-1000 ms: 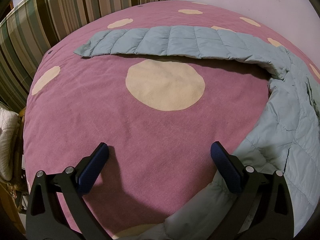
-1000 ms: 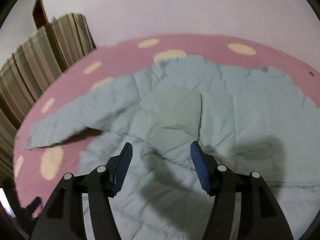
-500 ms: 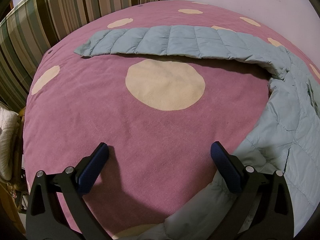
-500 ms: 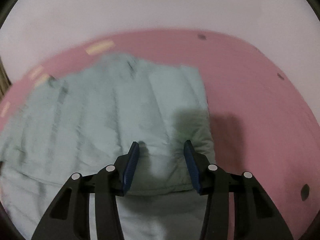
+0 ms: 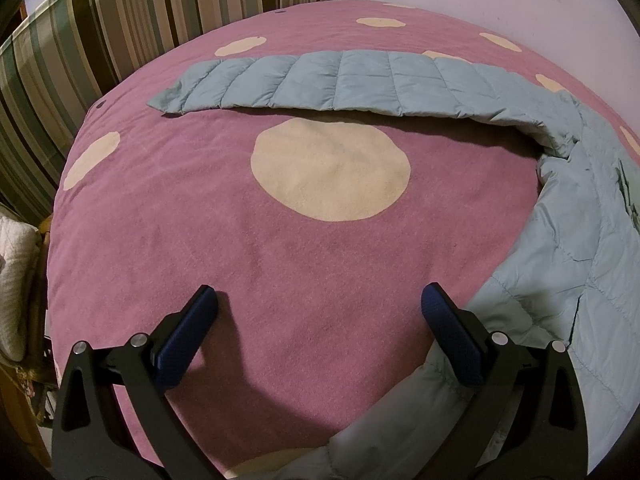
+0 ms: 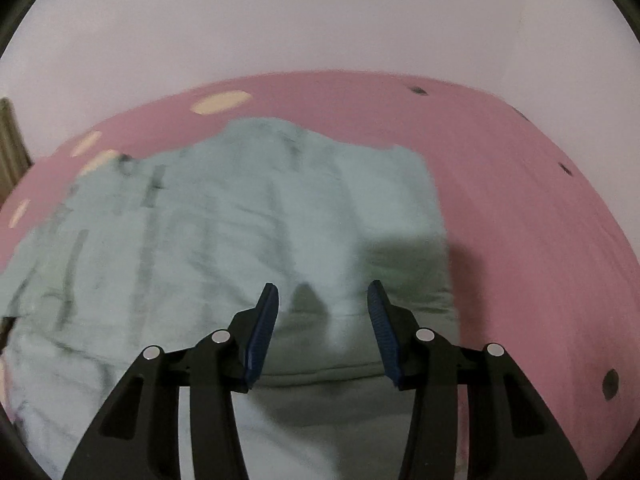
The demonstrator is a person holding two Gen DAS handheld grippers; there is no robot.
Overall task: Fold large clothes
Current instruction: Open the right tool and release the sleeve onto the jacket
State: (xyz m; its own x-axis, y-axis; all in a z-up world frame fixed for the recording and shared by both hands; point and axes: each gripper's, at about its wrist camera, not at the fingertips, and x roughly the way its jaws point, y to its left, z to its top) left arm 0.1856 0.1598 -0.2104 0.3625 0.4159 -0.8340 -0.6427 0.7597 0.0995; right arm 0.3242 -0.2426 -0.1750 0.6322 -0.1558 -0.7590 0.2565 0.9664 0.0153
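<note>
Right gripper [image 6: 322, 304] hovering, fingers part-spread (just narrowing, pinching nothing), pale-blue quilted puffer jacket [image 6: 224, 232] hem lying crosswise just ahead; left gripper [image 5: 320, 312] gaping wide, farther off.

Pale blue quilted jacket [image 5: 360, 80]; pink bedspread [image 5: 200, 240], cream dots; striped curtain [image 5: 120, 8].

The left gripper [image 5: 320, 304] hangs with jaws wide apart over the pink spotted bed [image 5: 248, 264], the quilted blue jacket [image 5: 580, 264] lying from twelve to four o'clock.
</note>
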